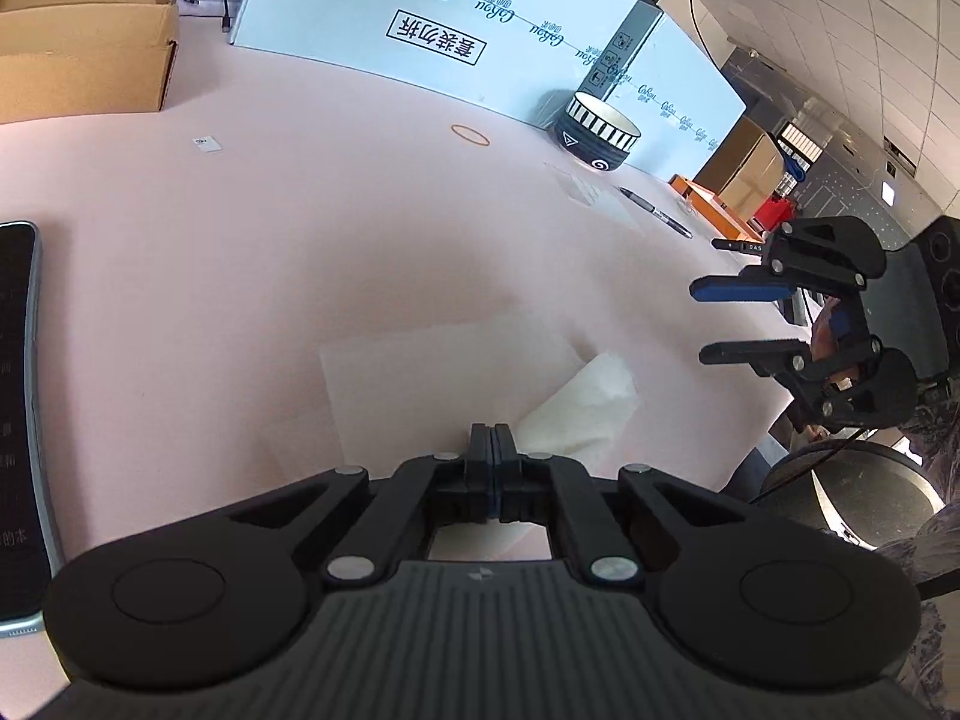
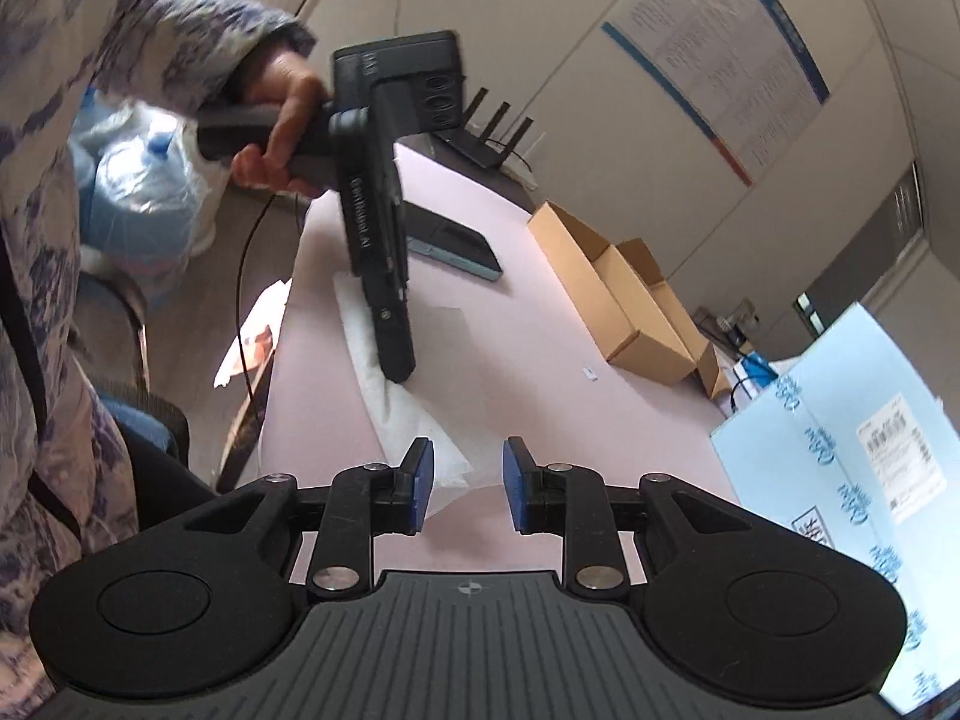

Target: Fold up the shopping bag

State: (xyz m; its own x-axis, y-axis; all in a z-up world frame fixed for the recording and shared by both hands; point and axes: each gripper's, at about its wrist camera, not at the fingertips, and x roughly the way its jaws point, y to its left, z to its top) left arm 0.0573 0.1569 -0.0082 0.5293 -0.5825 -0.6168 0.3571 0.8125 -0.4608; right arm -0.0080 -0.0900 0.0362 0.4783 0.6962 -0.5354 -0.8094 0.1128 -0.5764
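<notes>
A thin white translucent shopping bag (image 1: 456, 384) lies flat on the pink table, with a thicker folded part (image 1: 582, 408) to its right. My left gripper (image 1: 492, 438) is shut, its tips down on the bag's near edge; whether it pinches the film is hidden. In the right wrist view the left gripper (image 2: 399, 369) presses onto the bag's long white strip (image 2: 408, 420). My right gripper (image 2: 462, 474) is open and empty above the strip's near end; it also shows at the right of the left wrist view (image 1: 708, 321).
A phone (image 1: 18, 420) lies at the left edge. A striped black bowl (image 1: 597, 135), a pen (image 1: 657, 213), a rubber band (image 1: 470, 134), light-blue boxes (image 1: 432, 30) and a cardboard box (image 1: 84, 54) stand farther back. The table edge (image 1: 750, 420) runs at the right.
</notes>
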